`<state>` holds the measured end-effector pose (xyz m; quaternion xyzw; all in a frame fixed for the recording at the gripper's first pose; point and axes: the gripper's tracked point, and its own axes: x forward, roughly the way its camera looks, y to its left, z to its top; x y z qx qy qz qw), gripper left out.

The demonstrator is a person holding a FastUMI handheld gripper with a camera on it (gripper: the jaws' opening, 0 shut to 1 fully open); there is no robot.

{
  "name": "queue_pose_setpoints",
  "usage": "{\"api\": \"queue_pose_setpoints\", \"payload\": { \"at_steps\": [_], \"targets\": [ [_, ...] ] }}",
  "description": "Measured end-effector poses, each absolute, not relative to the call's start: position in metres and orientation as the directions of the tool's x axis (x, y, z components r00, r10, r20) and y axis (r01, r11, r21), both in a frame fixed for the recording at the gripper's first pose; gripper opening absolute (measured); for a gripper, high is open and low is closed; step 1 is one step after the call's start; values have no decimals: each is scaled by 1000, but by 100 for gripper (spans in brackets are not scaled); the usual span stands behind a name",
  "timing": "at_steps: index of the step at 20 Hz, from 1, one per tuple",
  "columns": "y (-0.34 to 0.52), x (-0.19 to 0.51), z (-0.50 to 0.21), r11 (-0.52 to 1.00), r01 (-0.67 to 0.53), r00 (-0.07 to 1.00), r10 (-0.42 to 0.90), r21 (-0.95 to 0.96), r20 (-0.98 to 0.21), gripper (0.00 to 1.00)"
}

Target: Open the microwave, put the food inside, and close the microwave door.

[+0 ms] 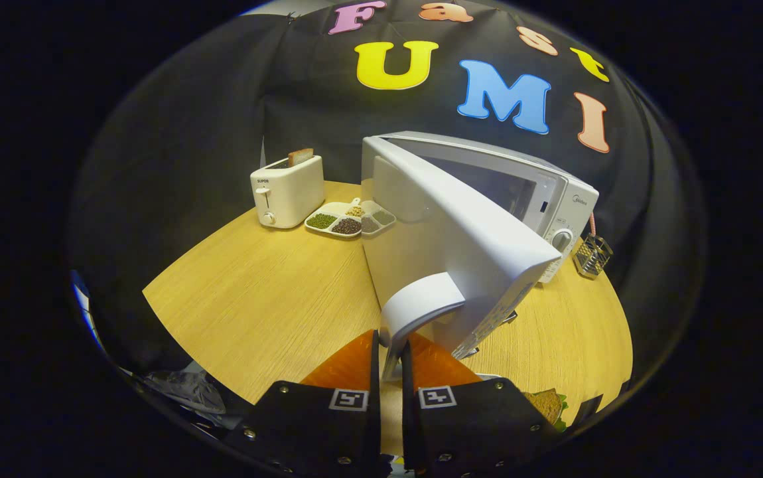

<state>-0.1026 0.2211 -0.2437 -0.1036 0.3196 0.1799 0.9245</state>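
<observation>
A white microwave stands on the wooden table with its door swung wide open toward me. My gripper is shut on the door's white handle, one finger on each side of its lower end. A sandwich with brown bread and green leaf lies on the table just right of the fingers, partly hidden by the gripper body. The microwave's cavity shows dimly behind the door.
A white toaster with a slice of bread in its slot stands at the table's far left. Beside it lies a divided tray of beans and grains. A small wire basket sits right of the microwave.
</observation>
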Motion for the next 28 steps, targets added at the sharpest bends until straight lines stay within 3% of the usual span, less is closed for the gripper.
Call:
{"api": "queue_pose_setpoints", "payload": {
  "at_steps": [5,19,27,28],
  "targets": [
    [248,-123,-246,890,-449,711,306,-75,-633,28],
    [320,-155,-244,829,-546,678,354,-119,-645,29],
    [385,-174,-224,715,-699,591,557,-25,-583,29],
    [393,-177,-216,689,-724,570,598,-1,-563,34]
  ]
}}
